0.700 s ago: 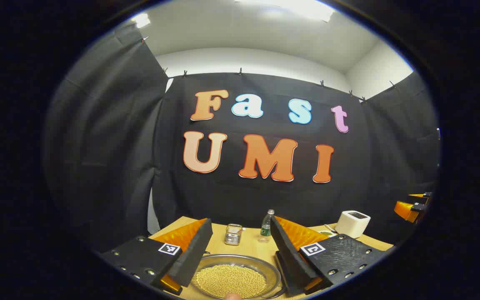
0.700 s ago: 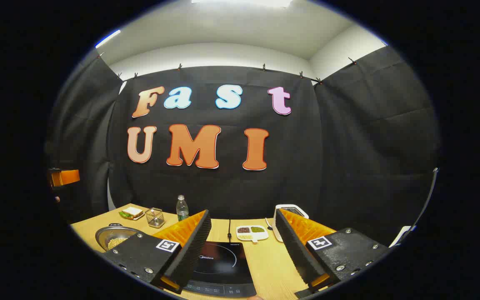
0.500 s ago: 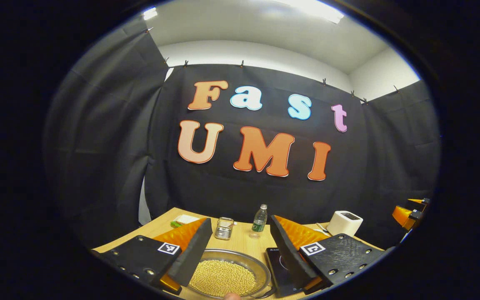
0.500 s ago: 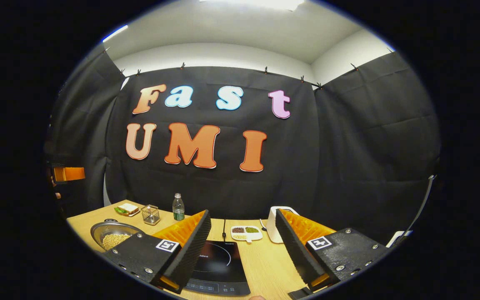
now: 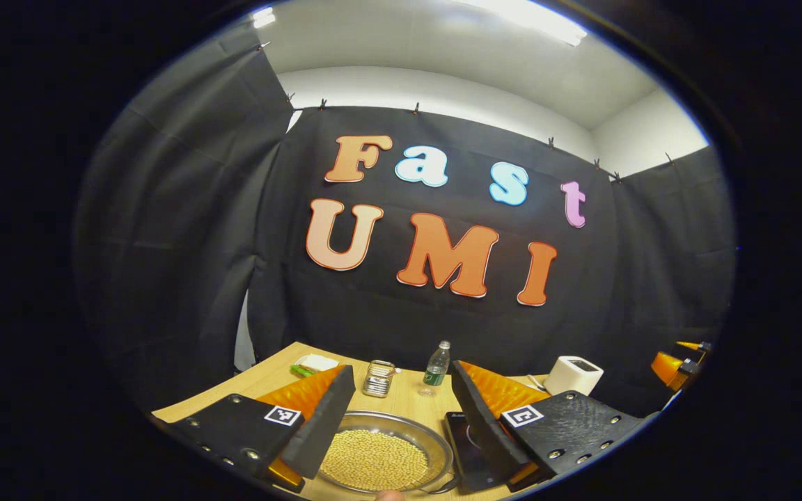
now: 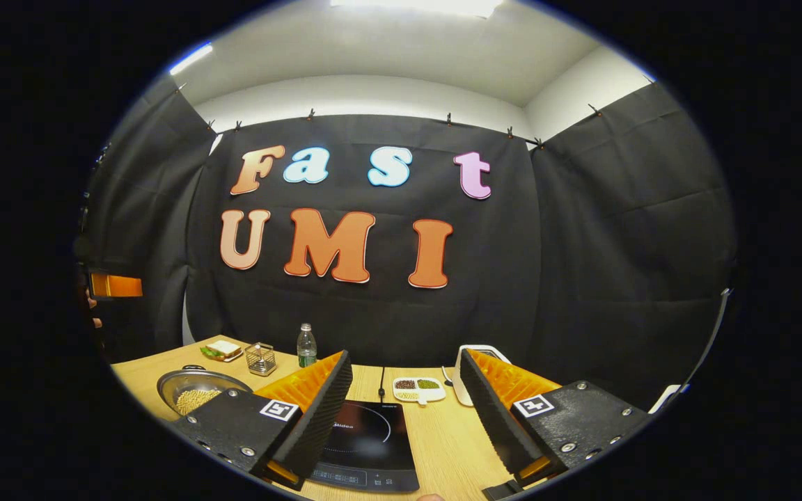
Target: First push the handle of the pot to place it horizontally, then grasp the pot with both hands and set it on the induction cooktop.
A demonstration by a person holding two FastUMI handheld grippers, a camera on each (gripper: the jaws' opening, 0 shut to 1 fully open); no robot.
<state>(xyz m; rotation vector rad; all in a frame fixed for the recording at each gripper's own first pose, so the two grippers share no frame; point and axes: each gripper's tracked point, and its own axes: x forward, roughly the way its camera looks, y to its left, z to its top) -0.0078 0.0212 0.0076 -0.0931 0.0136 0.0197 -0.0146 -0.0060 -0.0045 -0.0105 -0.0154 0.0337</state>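
1. Your left gripper (image 5: 401, 424) hangs wide open and empty; the right gripper (image 6: 408, 421) likewise.
2. The steel pot (image 5: 383, 459), full of yellow beans, sits between your left fingers.
3. The induction cooktop (image 6: 370, 445) lies under your right one.
4. Since earlier, the cooktop's edge has appeared beside the pot.

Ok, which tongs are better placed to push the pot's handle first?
Left, probably. The left tongs hang open right over the pot of beans. The right tongs, also open, face the cooktop, with the pot off to their left.
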